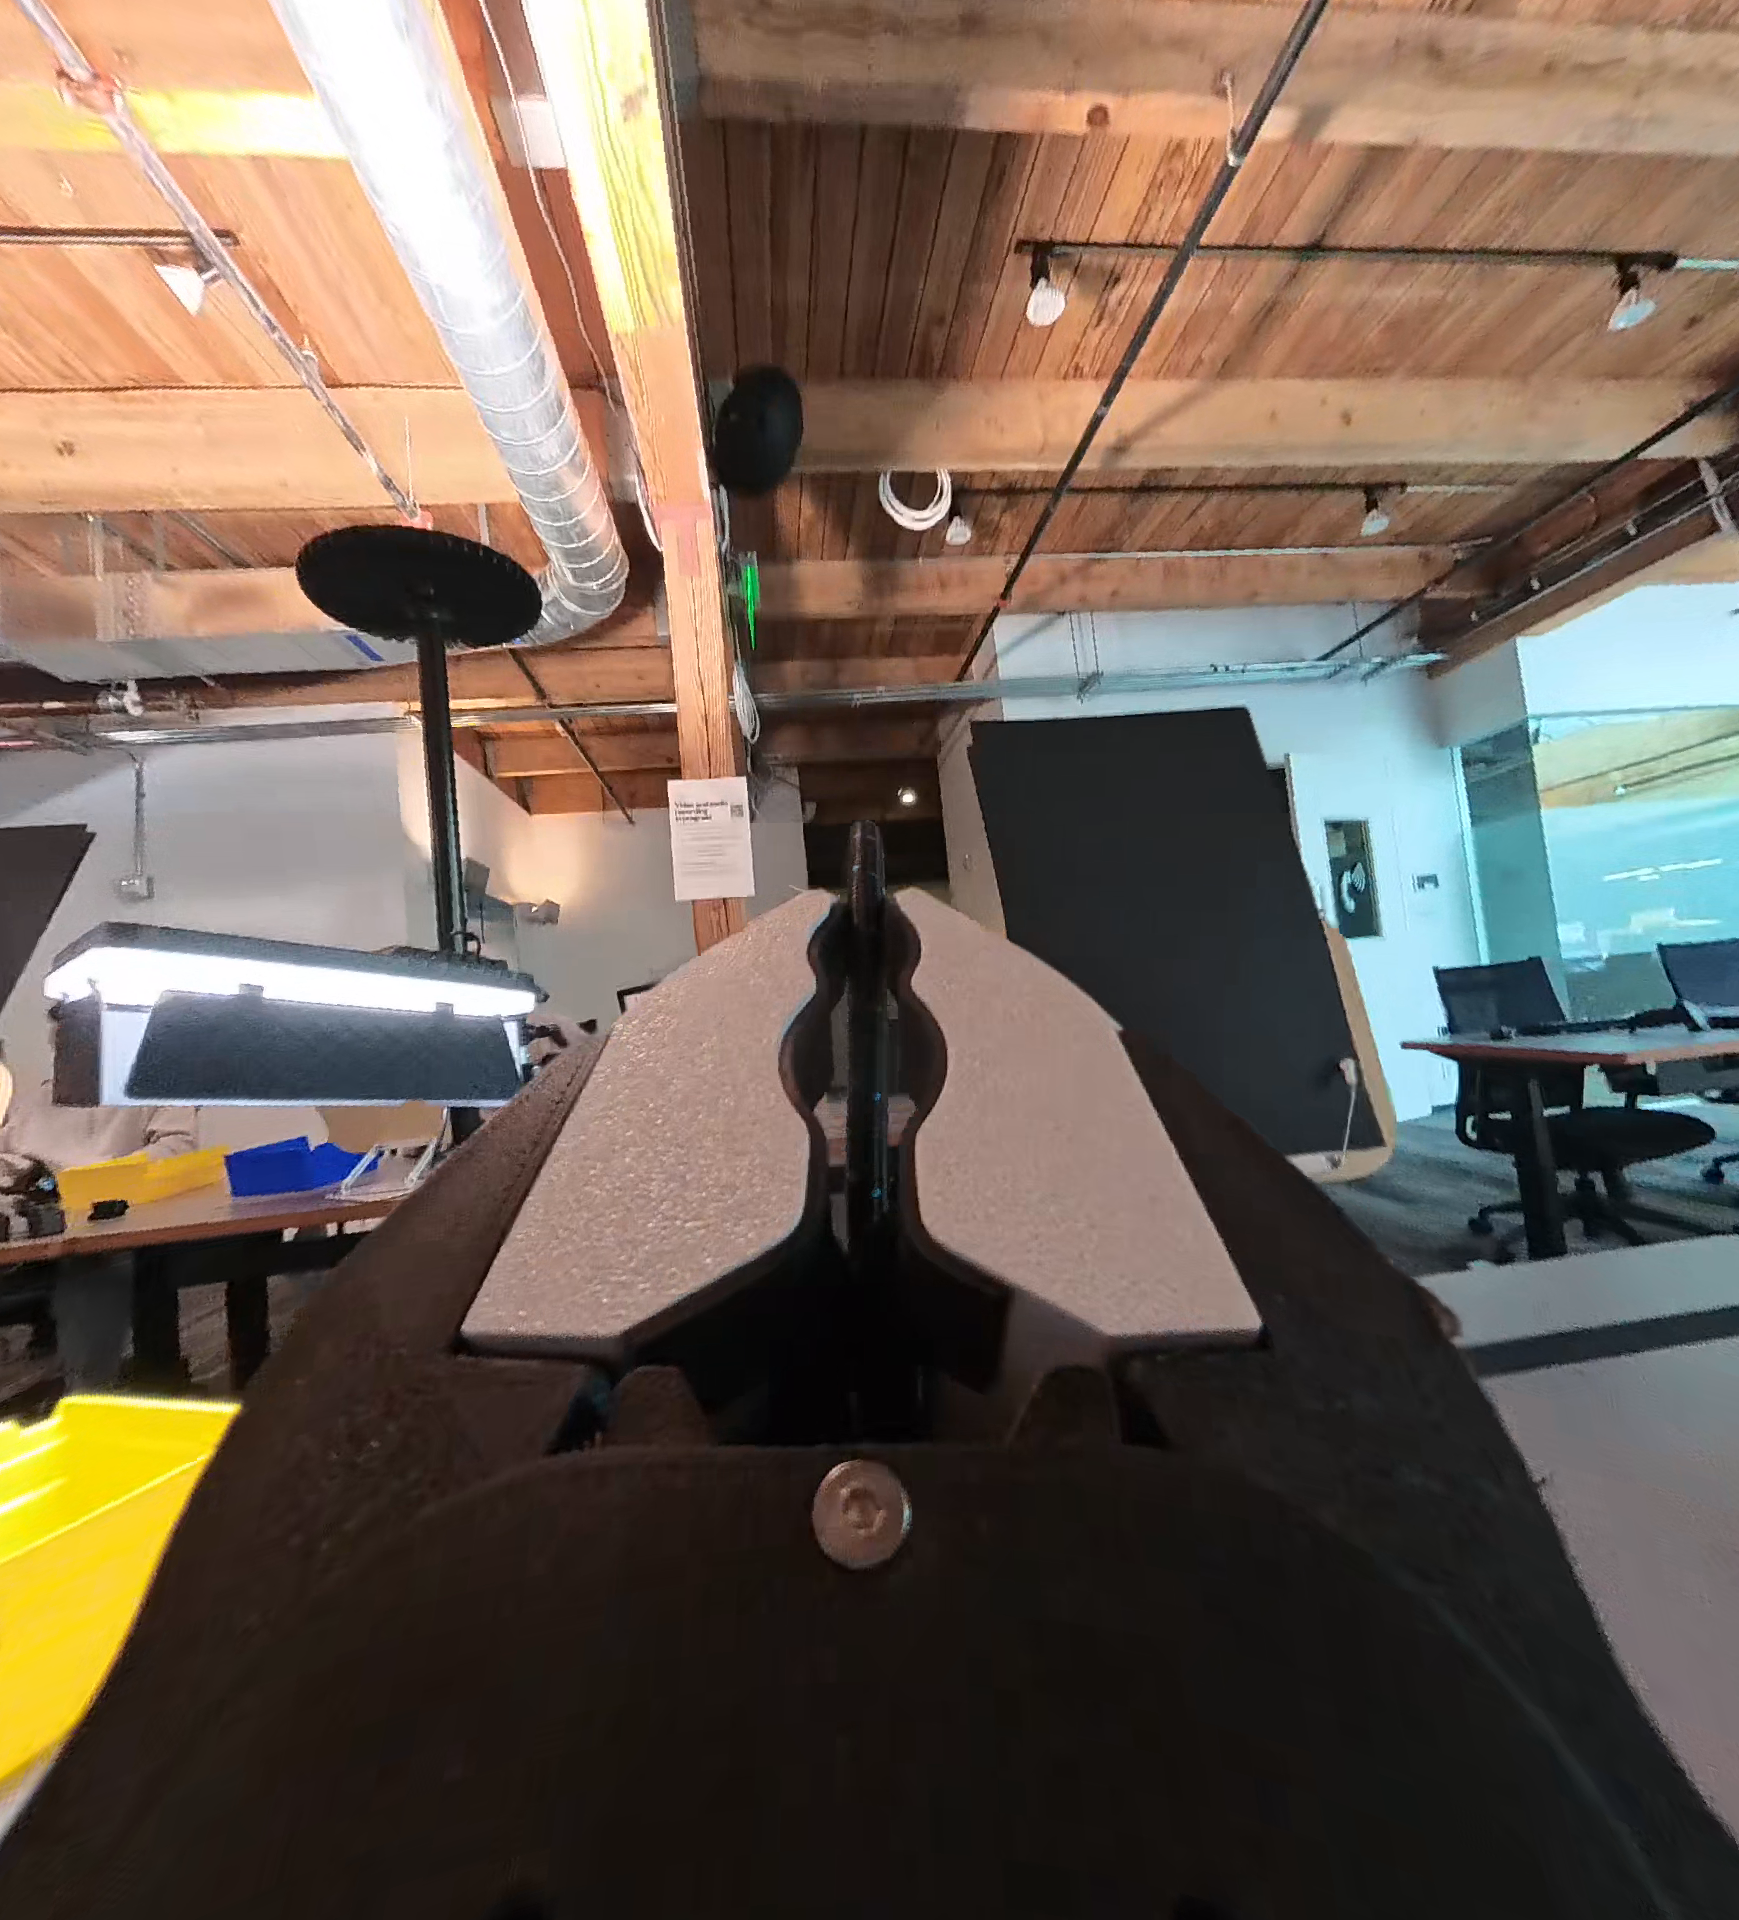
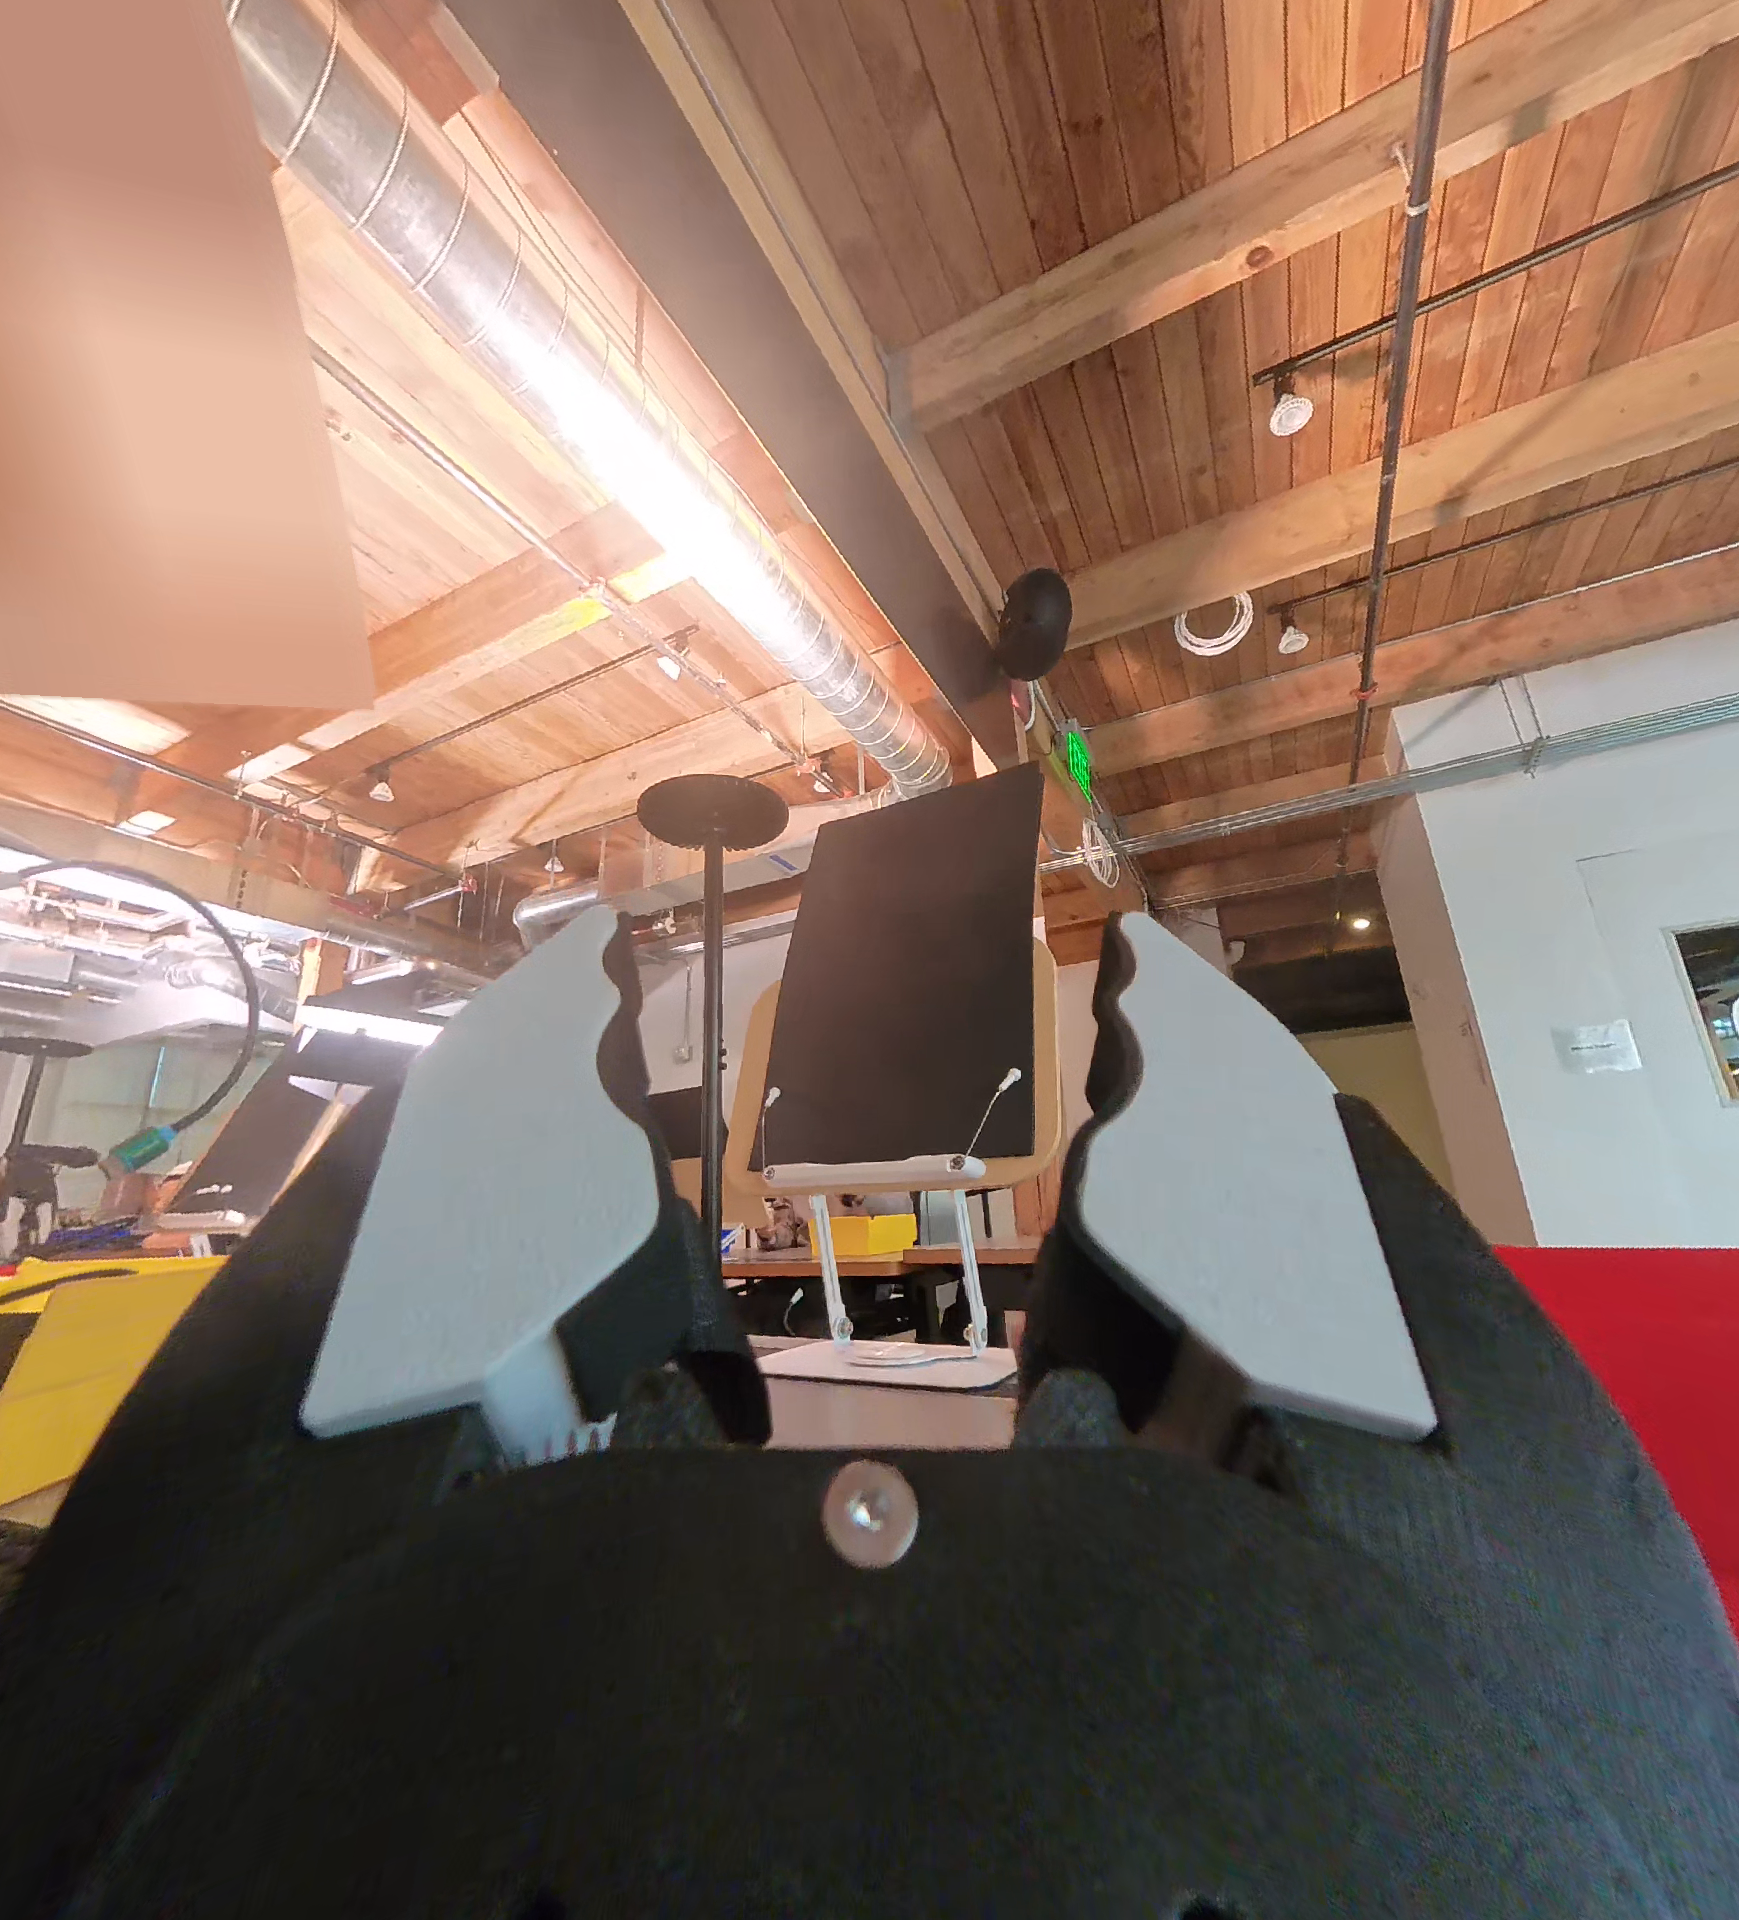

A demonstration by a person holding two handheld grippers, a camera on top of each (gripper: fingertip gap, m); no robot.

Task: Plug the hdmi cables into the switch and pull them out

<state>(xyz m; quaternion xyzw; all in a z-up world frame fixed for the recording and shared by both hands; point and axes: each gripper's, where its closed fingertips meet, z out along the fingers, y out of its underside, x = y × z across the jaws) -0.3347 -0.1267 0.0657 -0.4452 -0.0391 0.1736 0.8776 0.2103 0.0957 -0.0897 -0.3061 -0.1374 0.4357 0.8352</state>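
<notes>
left tool (image 1: 863, 914) pinching black cable (image 1: 863, 1039), right tool (image 2: 863, 1039) agape

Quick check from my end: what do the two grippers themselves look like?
Both match: the left gripper and right gripper have rough black bodies, each with a silver screw at the centre, and pale grey textured plates on two fingers with wavy black inner edges. No sleeves or markings show.

— What was the table like?
— A pale table top (image 1: 1623, 1507) filled the lower right of the left wrist view, with a dark stripe across it.
— What sat on it?
— A yellow bin (image 1: 23, 1558) at the lower left. In the right wrist view, a white stand (image 2: 891, 1340) stood in the middle, on a flat mat.
</notes>
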